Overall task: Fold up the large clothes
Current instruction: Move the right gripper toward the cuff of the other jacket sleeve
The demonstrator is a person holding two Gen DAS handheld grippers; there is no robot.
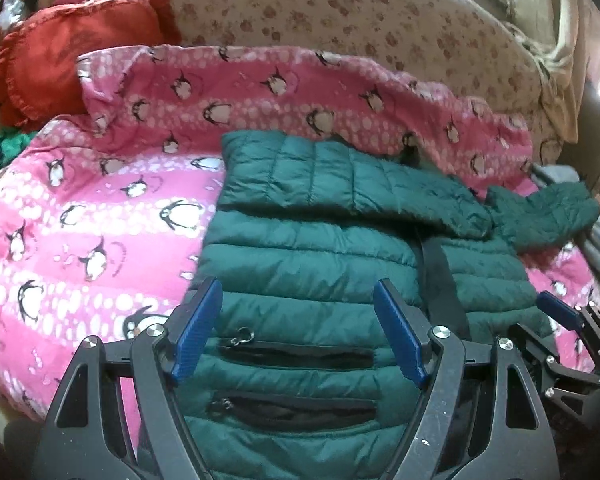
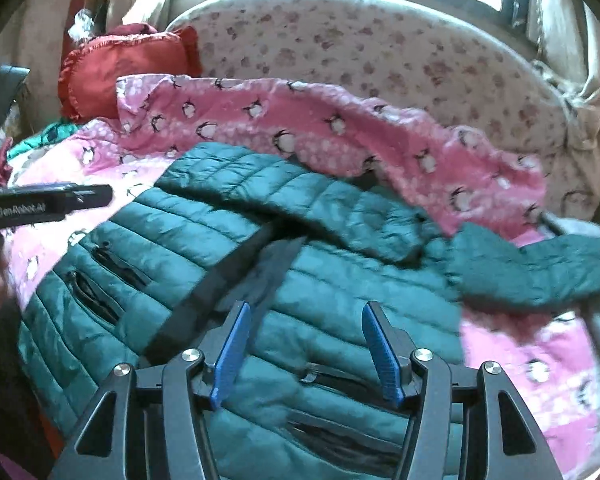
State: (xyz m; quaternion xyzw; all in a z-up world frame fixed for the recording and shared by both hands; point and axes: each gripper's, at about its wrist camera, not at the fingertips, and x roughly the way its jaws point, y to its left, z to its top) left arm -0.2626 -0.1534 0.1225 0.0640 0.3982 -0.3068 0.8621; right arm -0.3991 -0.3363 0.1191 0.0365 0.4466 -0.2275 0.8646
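I see a dark green puffer jacket [image 1: 320, 280] lying flat on a pink penguin blanket [image 1: 80, 220], its body running away from me, one sleeve [image 1: 340, 176] folded crosswise over the chest and the other sleeve [image 2: 540, 268] trailing off to the right. Both my left gripper [image 1: 296, 332] and right gripper [image 2: 304, 352] hover above it, jaws apart, holding nothing. The right gripper is nearer the loose sleeve.

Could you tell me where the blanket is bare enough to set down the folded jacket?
The widest bare stretch of blanket lies left of the jacket, below the red cushion. A narrower patch sits right of the jacket, under its outstretched sleeve. The middle is crowded.
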